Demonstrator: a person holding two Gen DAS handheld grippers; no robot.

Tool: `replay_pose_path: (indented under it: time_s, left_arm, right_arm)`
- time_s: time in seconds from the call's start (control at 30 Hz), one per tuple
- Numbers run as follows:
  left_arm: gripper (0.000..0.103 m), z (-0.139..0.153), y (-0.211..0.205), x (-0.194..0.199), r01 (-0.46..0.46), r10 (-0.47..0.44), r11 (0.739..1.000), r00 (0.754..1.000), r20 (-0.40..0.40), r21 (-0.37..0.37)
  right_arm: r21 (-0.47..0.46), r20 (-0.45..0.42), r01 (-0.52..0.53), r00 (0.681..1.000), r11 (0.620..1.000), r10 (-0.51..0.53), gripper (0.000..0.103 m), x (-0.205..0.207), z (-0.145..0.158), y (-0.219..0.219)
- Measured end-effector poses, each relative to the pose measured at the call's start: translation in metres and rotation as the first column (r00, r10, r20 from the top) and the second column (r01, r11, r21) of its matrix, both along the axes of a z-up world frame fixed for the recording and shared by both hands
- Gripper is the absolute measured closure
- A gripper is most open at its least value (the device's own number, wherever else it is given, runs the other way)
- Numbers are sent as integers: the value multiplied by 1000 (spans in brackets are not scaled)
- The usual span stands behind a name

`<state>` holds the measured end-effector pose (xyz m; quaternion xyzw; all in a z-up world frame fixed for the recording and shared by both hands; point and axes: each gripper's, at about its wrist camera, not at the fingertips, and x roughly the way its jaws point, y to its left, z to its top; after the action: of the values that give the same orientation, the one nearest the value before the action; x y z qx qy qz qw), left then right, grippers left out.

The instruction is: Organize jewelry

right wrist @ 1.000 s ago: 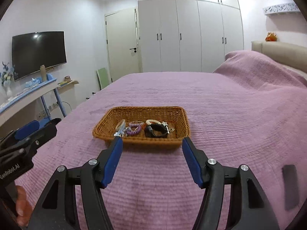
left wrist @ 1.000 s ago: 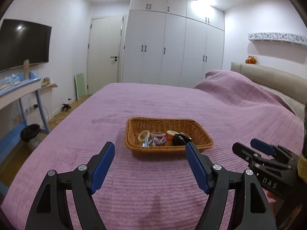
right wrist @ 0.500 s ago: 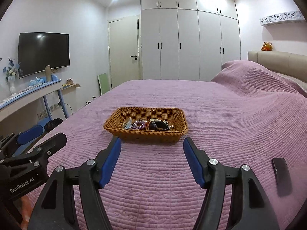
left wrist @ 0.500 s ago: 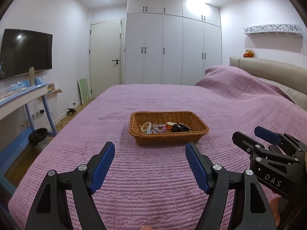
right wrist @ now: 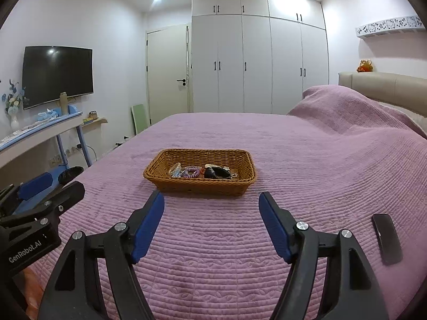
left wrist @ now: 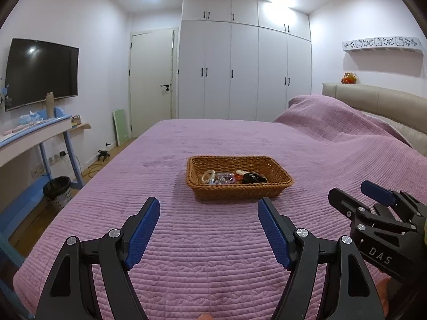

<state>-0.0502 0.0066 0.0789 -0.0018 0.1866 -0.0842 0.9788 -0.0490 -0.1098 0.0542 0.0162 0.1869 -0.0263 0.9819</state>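
1. Your jewelry lies in a small heap inside the wicker basket: a pale ring, a purple coil band and a black strap can be made out; the finer pieces are too small to tell.
2. The basket sits flat on the purple bedspread, near the middle of the bed, ahead of both your tools.
3. Your left tool hangs above the bedspread, short of the basket, its blue pads spread wide with nothing between them.
4. Your right tool is likewise spread wide and holds nothing, just short of the basket's near wall.
5. In the right wrist view a dark phone lies on the bedspread to the right, well apart from the basket.
6. Beyond the bed stand white wardrobes and a door; a television hangs on the left wall above a blue-edged bench.
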Motion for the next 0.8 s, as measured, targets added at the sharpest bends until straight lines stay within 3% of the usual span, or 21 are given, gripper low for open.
replay_pose_path:
  time_s: [0.53,0.8]
  left_arm:
    - [26,-4,0,-6,13,-13,1000,1000,-12,-6]
    - [26,-11,-3,1,16,-16,1000,999,-37,-1]
  right_arm:
    - [-1,-20,7,1000,1000,-7,28,-8,-8,4]
    - [17,-33,10,999,1000,-10,22,-4,-11,-1]
